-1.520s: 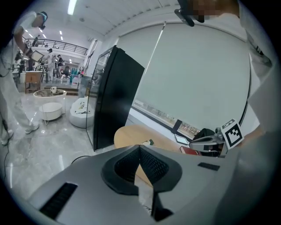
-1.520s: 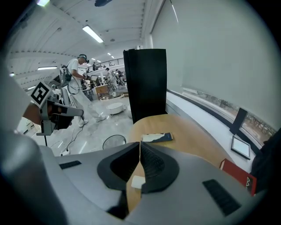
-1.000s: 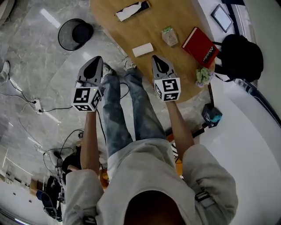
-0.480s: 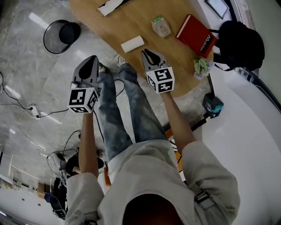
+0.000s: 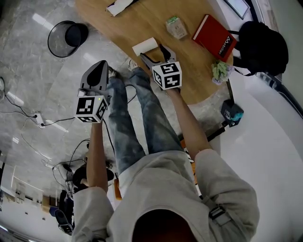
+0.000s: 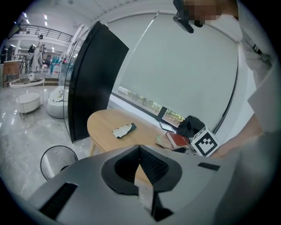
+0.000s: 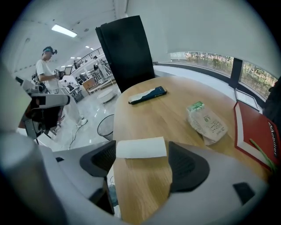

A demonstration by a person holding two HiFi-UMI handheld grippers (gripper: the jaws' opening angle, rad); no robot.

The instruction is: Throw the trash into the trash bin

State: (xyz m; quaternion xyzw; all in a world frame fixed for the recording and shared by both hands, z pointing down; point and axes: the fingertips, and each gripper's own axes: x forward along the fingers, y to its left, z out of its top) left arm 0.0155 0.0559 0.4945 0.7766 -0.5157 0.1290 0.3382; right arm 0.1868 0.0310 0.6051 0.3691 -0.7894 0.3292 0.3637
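A folded white paper (image 5: pixel 145 46) lies near the front edge of the round wooden table (image 5: pixel 142 23). My right gripper (image 5: pixel 154 53) points steeply down at it. Its jaws are opening wide, and in the right gripper view the paper (image 7: pixel 141 147) sits between the tips of the right gripper (image 7: pixel 142 160), with no pad pressing on it. My left gripper (image 5: pixel 98 70) hangs over the floor left of the person's legs, shut and empty (image 6: pixel 139 151). The black mesh trash bin (image 5: pixel 66 38) stands on the floor left of the table.
A crumpled packet (image 5: pixel 175 27), a red book (image 5: pixel 215 38), a torn wrapper (image 5: pixel 118 5) and a green bundle (image 5: pixel 220 71) lie on the table. A black bag (image 5: pixel 262 47) sits at the right. Cables run over the marble floor (image 5: pixel 42 118).
My right gripper has dropped toward the table's front edge and its jaws have gone from shut to wide open around the white paper. The left gripper has sunk slightly.
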